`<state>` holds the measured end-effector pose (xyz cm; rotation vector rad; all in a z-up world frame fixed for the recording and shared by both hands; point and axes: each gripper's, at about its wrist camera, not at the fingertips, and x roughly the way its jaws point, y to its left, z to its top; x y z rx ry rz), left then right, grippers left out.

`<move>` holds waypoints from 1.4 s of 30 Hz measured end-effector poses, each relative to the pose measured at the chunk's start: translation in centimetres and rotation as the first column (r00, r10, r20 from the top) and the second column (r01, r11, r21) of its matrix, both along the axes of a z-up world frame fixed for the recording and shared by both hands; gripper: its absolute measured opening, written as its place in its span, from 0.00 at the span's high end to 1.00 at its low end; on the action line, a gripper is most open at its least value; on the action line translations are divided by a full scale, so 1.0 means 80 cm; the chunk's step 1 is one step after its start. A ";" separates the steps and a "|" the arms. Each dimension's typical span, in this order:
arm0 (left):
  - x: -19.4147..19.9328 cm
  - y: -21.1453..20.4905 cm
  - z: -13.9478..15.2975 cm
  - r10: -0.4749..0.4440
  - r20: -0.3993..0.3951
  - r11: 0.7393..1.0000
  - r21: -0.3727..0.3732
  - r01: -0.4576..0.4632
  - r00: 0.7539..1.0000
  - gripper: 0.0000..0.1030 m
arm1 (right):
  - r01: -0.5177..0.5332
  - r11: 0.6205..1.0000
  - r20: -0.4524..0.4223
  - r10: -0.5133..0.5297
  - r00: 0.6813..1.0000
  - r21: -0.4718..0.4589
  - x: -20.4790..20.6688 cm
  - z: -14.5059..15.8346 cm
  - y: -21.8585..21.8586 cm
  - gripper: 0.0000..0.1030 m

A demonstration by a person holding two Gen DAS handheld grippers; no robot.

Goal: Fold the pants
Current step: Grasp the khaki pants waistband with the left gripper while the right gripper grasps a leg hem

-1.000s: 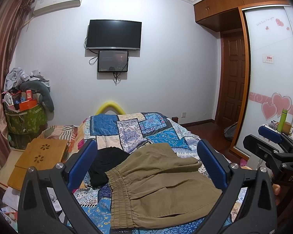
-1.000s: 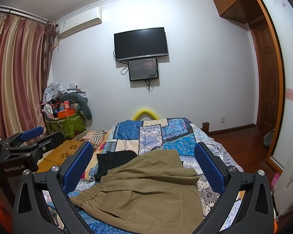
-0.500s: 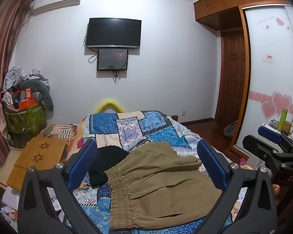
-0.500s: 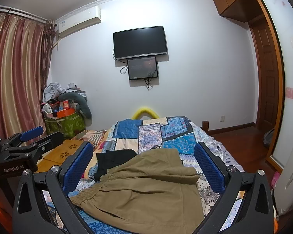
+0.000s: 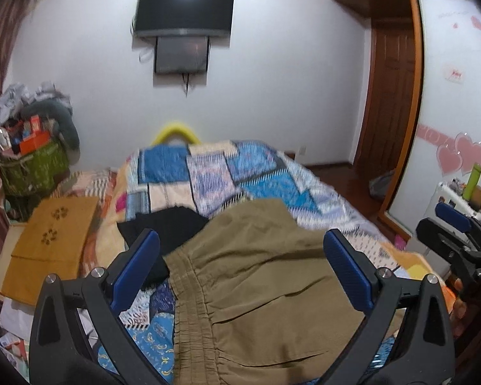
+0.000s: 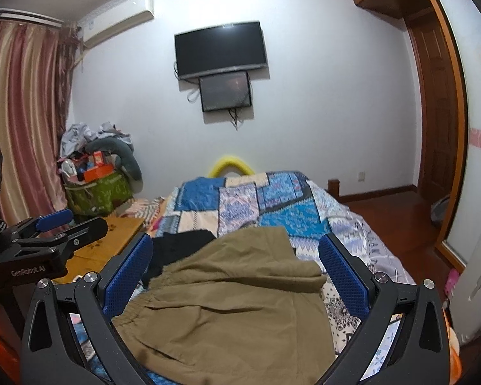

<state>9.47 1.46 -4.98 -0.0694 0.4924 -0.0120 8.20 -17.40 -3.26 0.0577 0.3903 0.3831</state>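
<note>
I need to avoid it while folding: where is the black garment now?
In both views the black garment lies on the quilt, left of and partly under the khaki pants, beside the wooden board.

A black garment (image 5: 166, 227) is crowding the bed's (image 5: 266, 173) left edge; its far end is lying open.

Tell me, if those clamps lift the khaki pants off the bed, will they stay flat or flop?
Probably flop: the khaki pants already lie in soft creases and bunch at the elastic waistband. They look thin and light. Lifted at one point, the rest would likely sag and drag over the quilt.
</note>
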 end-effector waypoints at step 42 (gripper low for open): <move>0.192 0.102 -0.231 -0.034 -0.616 0.999 -0.005 0.040 0.787 0.32 | -0.171 0.985 -0.685 0.131 0.716 0.010 0.206 -0.207 -0.092 0.81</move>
